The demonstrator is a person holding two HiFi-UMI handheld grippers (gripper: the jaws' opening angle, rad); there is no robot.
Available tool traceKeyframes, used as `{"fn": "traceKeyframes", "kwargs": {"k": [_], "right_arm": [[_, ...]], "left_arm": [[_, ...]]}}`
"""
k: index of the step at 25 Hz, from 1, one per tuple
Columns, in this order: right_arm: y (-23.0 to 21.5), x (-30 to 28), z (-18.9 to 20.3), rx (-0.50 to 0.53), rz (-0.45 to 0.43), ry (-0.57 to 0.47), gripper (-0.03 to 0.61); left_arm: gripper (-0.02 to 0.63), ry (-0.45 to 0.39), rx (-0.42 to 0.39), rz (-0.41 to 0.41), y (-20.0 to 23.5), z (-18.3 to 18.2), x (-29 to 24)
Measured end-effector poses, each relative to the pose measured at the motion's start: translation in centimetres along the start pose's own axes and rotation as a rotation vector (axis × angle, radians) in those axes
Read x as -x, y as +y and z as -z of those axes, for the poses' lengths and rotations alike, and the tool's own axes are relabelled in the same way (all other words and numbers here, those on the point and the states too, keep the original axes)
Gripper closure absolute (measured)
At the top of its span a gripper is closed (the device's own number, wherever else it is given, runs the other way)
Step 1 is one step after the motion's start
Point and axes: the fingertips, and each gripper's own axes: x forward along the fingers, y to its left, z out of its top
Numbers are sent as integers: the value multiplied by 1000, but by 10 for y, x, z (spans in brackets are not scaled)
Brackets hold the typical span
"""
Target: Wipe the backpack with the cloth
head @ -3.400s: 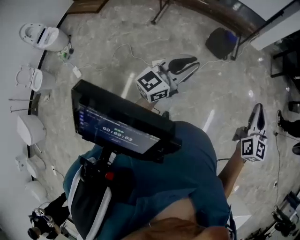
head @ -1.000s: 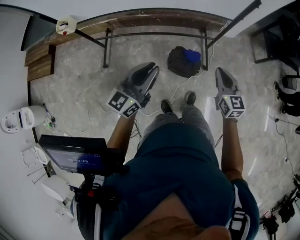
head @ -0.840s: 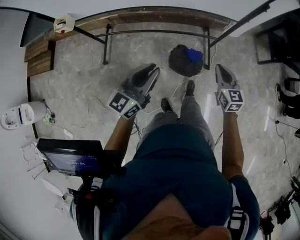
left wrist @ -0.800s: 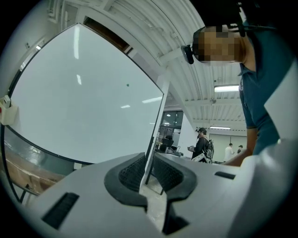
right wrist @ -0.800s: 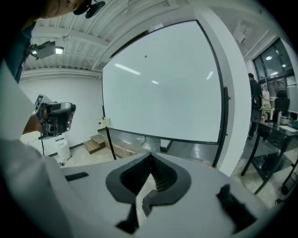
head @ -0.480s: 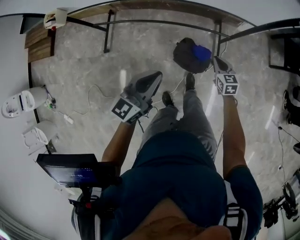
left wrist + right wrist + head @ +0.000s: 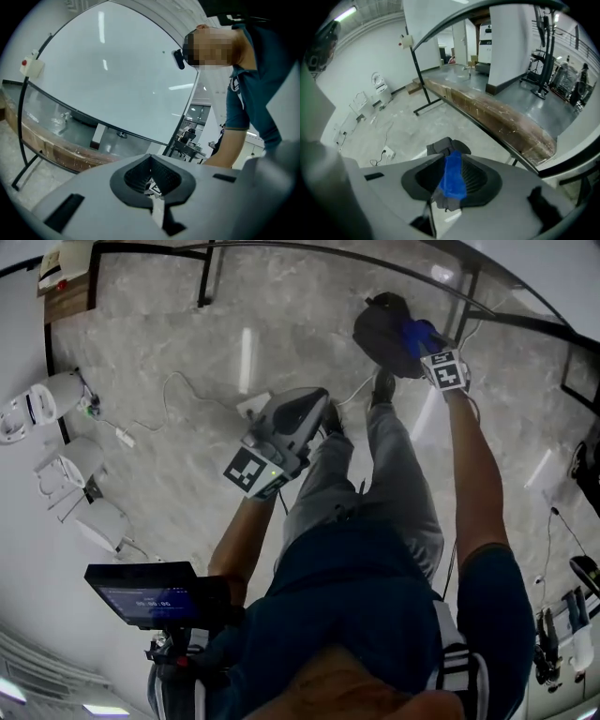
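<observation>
The right claw has just opened partway around the blue cloth. It looks soft and light; best pinched at its bunched middle.

black backpack at one o'clock in the head view, with a bright blue cloth at one o'clock too. pale grey floor, cloudy marbled pattern. left gripper and right gripper have light grey shells, and their cubes carry black-and-white squares. teal shirt, grey trousers. white units at nine o'clock. brown wooden bench.
</observation>
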Motion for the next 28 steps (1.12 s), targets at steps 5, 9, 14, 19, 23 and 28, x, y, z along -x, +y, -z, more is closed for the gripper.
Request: {"fn": "traceKeyframes", "kwargs": {"k": [5,9,14,19,23,28], "right_arm": [[-1,-66,23,107,-5,110,408],[-3,-84,38,186,19,202,368],[-5,-88,37,268,50,240,370],[-2,-99,42,262,25,281,434],[2,-99,42,275,30,300,559],[3,-94,44,247,35,301,568]], "left_arm": [[612,28,56,-34,27,43,-10],[612,27,79,-51,35,54,-10],[612,29,89,-59,35,55,-7],[612,37,95,-60,37,64,-10],[612,36,102,-53,37,64,-12],[612,36,110,-44,42,65,-18]]}}
